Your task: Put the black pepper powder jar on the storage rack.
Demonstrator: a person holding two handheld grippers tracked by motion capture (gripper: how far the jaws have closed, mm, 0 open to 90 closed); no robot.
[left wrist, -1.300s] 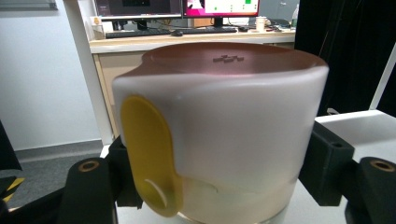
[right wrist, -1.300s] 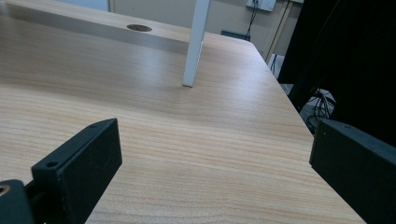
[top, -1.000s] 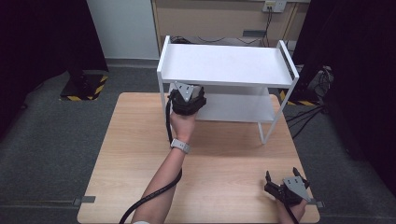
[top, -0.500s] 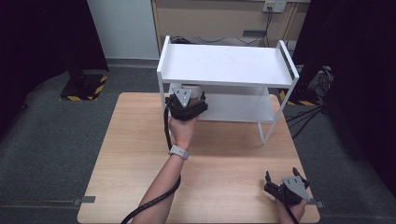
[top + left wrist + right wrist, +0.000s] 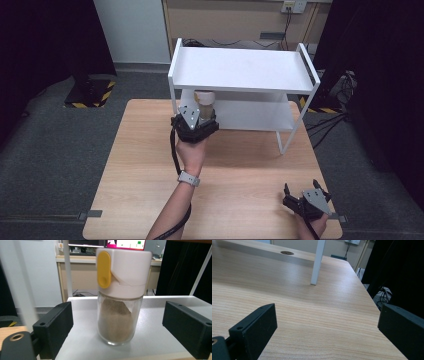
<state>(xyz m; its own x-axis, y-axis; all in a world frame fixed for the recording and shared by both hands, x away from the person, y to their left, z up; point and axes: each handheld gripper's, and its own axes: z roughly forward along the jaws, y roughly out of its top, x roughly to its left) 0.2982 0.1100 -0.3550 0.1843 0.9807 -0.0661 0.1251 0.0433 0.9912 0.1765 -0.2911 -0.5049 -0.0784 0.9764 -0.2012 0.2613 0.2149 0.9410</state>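
Two black jaws of the left gripper have just been opening — apart, clear of the upright white-capped glass spice jar on the white shelf's lower board; the right gripper, at the worktop's five o'clock, is agape — nothing between.

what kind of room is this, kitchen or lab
Likely a lab or test room, not a kitchen: black curtains around a lone wooden table, hazard-striped tape on grey carpet, wall sockets with cables.

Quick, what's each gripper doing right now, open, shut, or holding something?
Left gripper: open, jaws have just been opening; the spice jar stands between them on the lower shelf, untouched.
Right gripper: open, holding nothing, over the table.
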